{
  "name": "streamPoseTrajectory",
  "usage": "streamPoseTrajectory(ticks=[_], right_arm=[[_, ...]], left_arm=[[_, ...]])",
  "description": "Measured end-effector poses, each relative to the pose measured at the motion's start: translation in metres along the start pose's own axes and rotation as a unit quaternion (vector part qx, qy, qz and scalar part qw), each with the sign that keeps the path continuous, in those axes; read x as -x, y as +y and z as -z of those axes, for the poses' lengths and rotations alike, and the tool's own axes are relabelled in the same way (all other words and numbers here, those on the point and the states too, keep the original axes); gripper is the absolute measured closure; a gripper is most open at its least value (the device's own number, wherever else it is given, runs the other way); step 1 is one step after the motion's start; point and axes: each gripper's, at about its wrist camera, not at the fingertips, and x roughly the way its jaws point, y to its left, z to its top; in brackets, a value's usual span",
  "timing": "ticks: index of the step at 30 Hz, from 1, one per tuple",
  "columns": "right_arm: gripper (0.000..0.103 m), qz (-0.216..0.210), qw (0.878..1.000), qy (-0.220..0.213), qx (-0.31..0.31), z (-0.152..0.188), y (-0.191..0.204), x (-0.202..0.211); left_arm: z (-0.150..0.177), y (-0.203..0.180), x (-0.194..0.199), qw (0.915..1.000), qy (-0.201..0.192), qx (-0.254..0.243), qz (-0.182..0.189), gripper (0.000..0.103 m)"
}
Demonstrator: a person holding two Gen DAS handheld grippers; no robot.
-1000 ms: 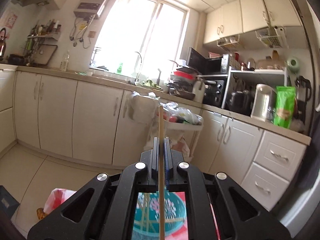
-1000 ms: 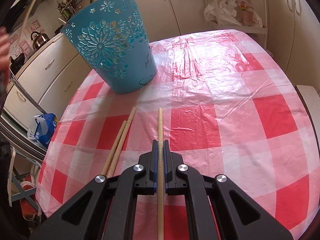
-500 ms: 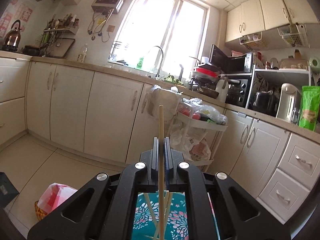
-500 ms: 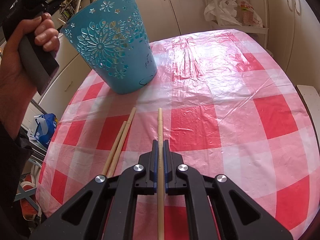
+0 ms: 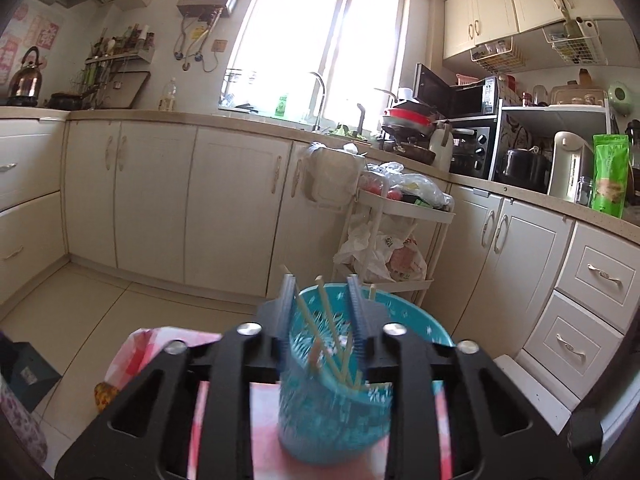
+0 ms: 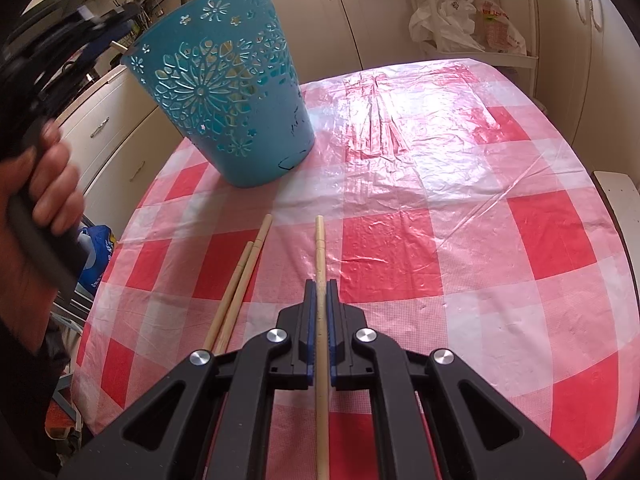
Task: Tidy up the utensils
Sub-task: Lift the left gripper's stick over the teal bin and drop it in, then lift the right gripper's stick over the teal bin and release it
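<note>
A teal cut-out basket stands on the red-and-white checked table and holds several wooden chopsticks. My left gripper hangs just above the basket's rim, open and empty. In the right wrist view the basket stands at the far left of the table. My right gripper is shut on a wooden chopstick low over the cloth. Two more chopsticks lie side by side on the cloth left of it.
The checked tablecloth covers the table, whose left edge runs close to the basket. A white trolley with bags stands beyond the table. Kitchen cabinets line the walls. The hand holding the left gripper is at the far left.
My left gripper has opened and let its chopstick drop into the basket, and has tilted down toward it. My right gripper has kept still with its chopstick.
</note>
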Motion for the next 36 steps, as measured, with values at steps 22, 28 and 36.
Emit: streamPoseTrajectory(ticks=[22,28,36], right_arm=[[0.097,0.016,0.999,-0.036,0.024,0.001,0.011,0.019],[0.097,-0.082,0.989,-0.125,-0.023,-0.027,0.011,0.076],[0.097,-0.147,0.965,-0.218,-0.013,-0.119,0.056,0.108]], left_arm=[[0.115,0.096,0.047,0.9698,0.127,0.208,-0.011,0.042],[0.115,0.089,0.042,0.9725,0.133,0.191,-0.012,0.039],[0.113,0.087,0.037,0.972,0.138,0.189,-0.009,0.039]])
